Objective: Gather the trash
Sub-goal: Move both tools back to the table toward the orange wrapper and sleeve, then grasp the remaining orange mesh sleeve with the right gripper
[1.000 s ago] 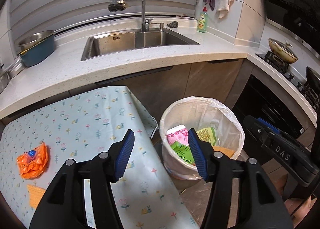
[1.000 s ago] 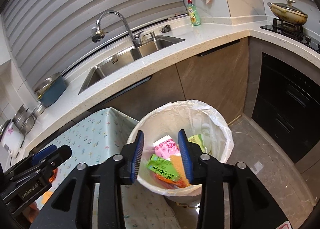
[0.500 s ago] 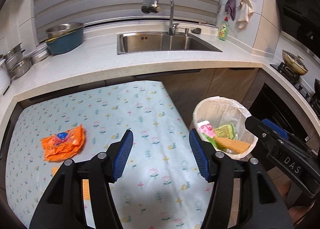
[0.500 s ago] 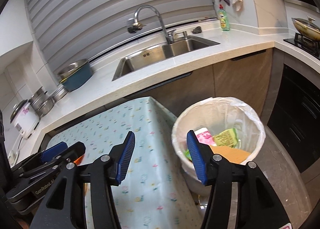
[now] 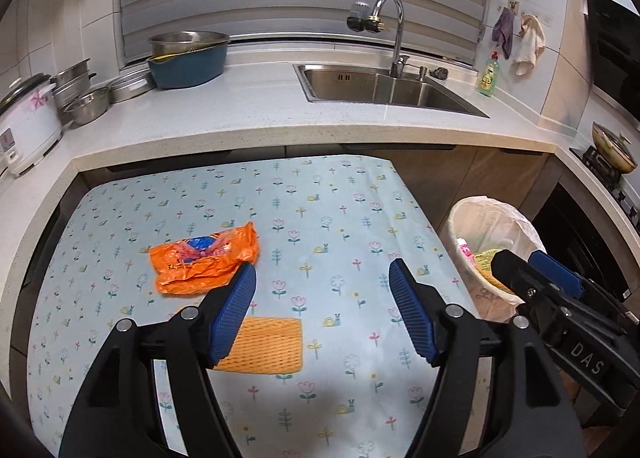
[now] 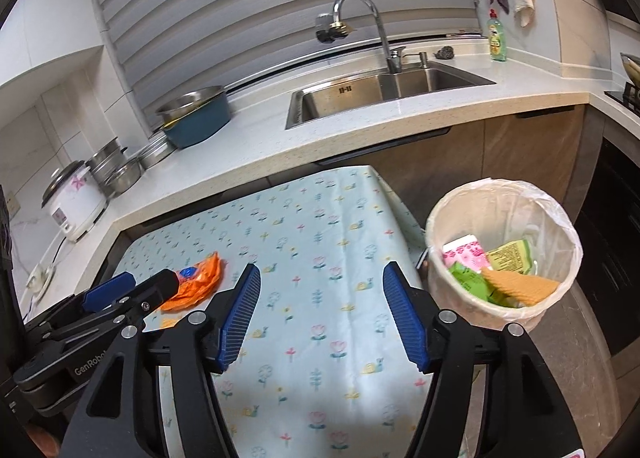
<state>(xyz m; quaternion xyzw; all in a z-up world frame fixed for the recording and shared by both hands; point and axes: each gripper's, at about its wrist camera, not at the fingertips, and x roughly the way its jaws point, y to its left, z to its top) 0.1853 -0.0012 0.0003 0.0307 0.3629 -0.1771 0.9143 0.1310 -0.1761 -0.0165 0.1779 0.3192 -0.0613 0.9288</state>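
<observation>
Kitchen corner with a floral-print tablecloth (image 5: 340,218) spread below a pale countertop (image 5: 248,114) and steel sink (image 5: 384,86). On the cloth, a crumpled orange snack wrapper (image 5: 202,258), and just beside it, nearer the camera, a flat orange mesh sleeve (image 5: 262,346). Right of the table, a lined trash bin (image 6: 504,254) holding packaging. Above the cloth, left gripper (image 5: 322,314) and right gripper (image 6: 322,316), both spread wide, holding nothing.

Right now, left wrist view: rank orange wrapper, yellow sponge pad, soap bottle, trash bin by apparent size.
1. trash bin
2. orange wrapper
3. yellow sponge pad, close to the wrapper, partly hidden behind the hand-held gripper, so unsure
4. soap bottle, also farthest away
</observation>
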